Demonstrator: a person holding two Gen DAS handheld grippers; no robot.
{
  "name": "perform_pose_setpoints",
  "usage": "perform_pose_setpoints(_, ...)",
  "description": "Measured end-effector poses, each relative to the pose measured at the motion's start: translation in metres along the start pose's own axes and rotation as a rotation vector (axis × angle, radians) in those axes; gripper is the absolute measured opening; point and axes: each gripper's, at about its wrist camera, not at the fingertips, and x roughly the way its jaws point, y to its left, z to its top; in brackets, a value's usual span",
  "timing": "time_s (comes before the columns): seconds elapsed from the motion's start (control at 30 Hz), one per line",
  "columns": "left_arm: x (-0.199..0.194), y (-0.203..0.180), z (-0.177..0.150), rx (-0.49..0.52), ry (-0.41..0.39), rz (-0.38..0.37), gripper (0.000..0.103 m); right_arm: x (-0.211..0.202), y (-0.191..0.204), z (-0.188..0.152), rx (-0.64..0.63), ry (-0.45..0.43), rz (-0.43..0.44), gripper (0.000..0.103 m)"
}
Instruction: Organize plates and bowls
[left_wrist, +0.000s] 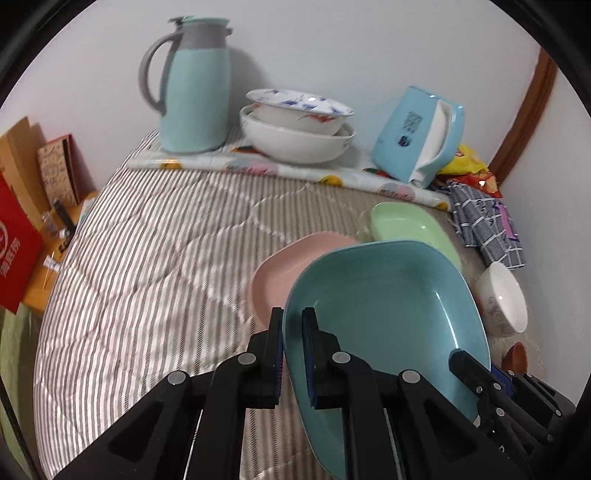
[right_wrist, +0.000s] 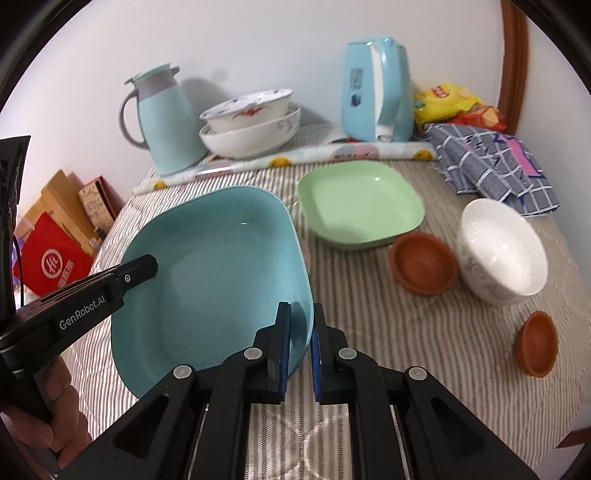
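Both grippers, left (left_wrist: 292, 325) and right (right_wrist: 300, 321), are clamped on opposite rims of the blue plate (right_wrist: 221, 266); the green plate (right_wrist: 360, 205) is seen ahead-right

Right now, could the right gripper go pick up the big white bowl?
Probably not yet. The right gripper is shut on the blue plate's rim, sharing it with the left gripper. The white bowl itself sits uncovered on the striped cloth to its right.

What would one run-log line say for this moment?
left gripper: shut on square teal plastic plate | right gripper: shut on opposite rim | plate: lifted, tilted above striped quilt
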Motion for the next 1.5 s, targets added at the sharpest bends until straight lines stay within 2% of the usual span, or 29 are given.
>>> perform_pose_setpoints(0.33, 0.017, 0.022, 0.0, -0.045, 0.026, 0.037, 0.01, 0.024, 0.016, 0.003, -0.05, 0.026, 0.024, 0.01)
perform_pose_setpoints(0.47, 0.023, 0.022, 0.007, -0.048, 0.029, 0.057, 0.01, 0.032, 0.017, 0.013, -0.063, 0.02, 0.026, 0.01)
perform_pose_setpoints(0.8, 0.047, 0.017, 0.01, -0.035, 0.065, 0.125, 0.01, 0.066, 0.009, 0.025, -0.093, 0.069, 0.047, 0.009)
perform_pose_setpoints(0.9, 0.051, 0.016, 0.01, -0.036, 0.064, 0.15, 0.01, 0.075, 0.011, 0.029, -0.134, 0.075, 0.043, 0.01)
perform_pose_setpoints(1.23, 0.064, 0.009, 0.012, -0.032, 0.085, 0.174, 0.013, 0.093, 0.006, 0.045, -0.199, 0.063, 0.046, 0.01)
perform_pose_setpoints(1.5, 0.067, 0.007, 0.011, -0.03, 0.078, 0.175, 0.014, 0.099, 0.003, 0.051, -0.214, 0.048, 0.085, 0.011)
